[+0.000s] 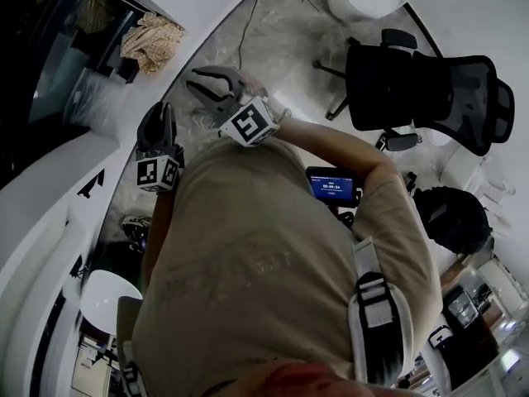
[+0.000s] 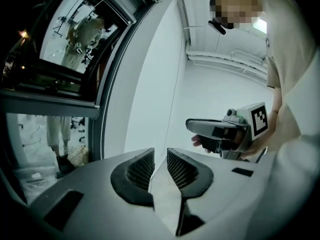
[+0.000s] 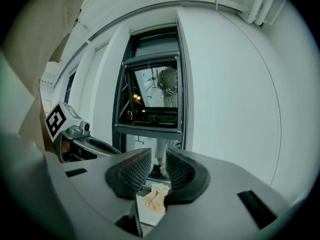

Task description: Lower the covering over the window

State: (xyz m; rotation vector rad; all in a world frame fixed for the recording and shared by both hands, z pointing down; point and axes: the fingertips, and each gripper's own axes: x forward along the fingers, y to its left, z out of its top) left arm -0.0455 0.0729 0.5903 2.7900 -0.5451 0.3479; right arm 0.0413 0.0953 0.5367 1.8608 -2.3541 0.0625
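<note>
Barely started, by the look of it. The window (image 3: 150, 94) stands in its dark frame on the far wall with its glass bare, full of reflections, and a tilted sash across the middle. The covering is not down over any pane I can see. A grey band (image 3: 152, 43) across the top of the opening may be the covering drawn right up, but I cannot tell. So it is all left to do: find the pull, take hold, bring it down.

The left hand-held gripper (image 2: 160, 156) points at the white wall just right of the window, its jaws a narrow gap apart with nothing between them. The right hand-held gripper (image 3: 158, 159) faces the window, jaws likewise narrowly parted and empty. The crumpled cloth (image 3: 156, 199) seen through its gap lies well beyond, on the sill at the window's foot, not in the grip. Neither gripper touches the frame.

Hard to read: a thin line (image 2: 173, 84) runs down the wall right of the frame, and I cannot say whether it is a cord or a seam. In the head view the person's shoulders fill the middle and the window is a dark sliver at far left, cut off by the edge. No handle or chain shows plainly in any view.
</note>
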